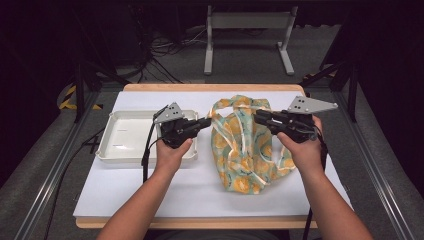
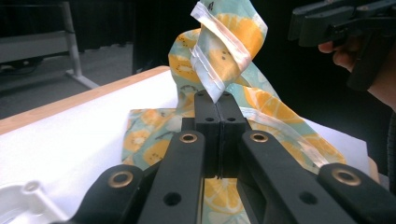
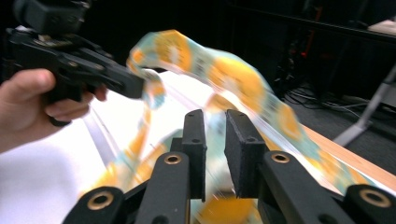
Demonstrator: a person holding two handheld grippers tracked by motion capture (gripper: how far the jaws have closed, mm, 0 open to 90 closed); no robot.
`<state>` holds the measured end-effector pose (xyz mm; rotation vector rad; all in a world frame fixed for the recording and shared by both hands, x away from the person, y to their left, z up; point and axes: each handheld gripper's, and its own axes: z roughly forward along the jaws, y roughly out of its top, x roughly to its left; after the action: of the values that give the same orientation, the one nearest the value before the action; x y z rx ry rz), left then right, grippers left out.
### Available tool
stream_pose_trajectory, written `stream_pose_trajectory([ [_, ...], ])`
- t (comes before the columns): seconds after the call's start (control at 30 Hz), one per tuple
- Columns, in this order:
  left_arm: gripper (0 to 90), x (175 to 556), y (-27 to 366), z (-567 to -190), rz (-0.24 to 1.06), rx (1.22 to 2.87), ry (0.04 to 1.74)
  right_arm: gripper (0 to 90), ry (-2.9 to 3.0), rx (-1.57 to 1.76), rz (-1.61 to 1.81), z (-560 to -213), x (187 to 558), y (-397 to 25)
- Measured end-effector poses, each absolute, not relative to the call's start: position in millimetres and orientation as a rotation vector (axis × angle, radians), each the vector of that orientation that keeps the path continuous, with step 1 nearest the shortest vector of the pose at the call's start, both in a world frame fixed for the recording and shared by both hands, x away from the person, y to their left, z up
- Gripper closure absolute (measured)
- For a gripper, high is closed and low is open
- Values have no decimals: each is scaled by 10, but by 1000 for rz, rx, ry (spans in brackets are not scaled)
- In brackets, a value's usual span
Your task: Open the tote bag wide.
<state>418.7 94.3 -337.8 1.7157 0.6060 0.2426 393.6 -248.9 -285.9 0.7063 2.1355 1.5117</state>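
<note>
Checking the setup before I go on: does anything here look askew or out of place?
Only the orange-print cloth: it lies crumpled, and its top edge is lifted off the table, pinched by the left gripper. The right gripper is open. The white tray sits flat.

Bag teal, orange-slice print — tray white.

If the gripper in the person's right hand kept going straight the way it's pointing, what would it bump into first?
Most likely the orange-print bag: the right gripper has its jaws apart, with the fabric right ahead of them. Beyond it is the left gripper. Blur makes depth uncertain.
</note>
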Motion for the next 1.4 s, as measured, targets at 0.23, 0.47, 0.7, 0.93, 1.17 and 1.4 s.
stream_pose_trajectory([
  [0.23,894,4193,1064,-3393,261,1711,639,774,2049,817,1544,-2979,3895,-2894],
  [0.47,893,4184,1164,-3457,268,1716,670,771,2010,889,1534,-3125,3875,-3065],
  [0.7,893,4154,1257,-3585,254,1723,705,762,1997,954,1469,-3248,3889,-3195],
  [0.93,891,4162,1233,-3699,256,1763,722,756,2001,965,1466,-3285,3916,-3192],
  [1.17,891,4188,1200,-3786,253,1810,745,750,2018,984,1463,-3342,3942,-3183],
  [1.4,891,4208,1152,-3850,258,1858,739,693,2068,1006,1435,-3456,3994,-3113],
])
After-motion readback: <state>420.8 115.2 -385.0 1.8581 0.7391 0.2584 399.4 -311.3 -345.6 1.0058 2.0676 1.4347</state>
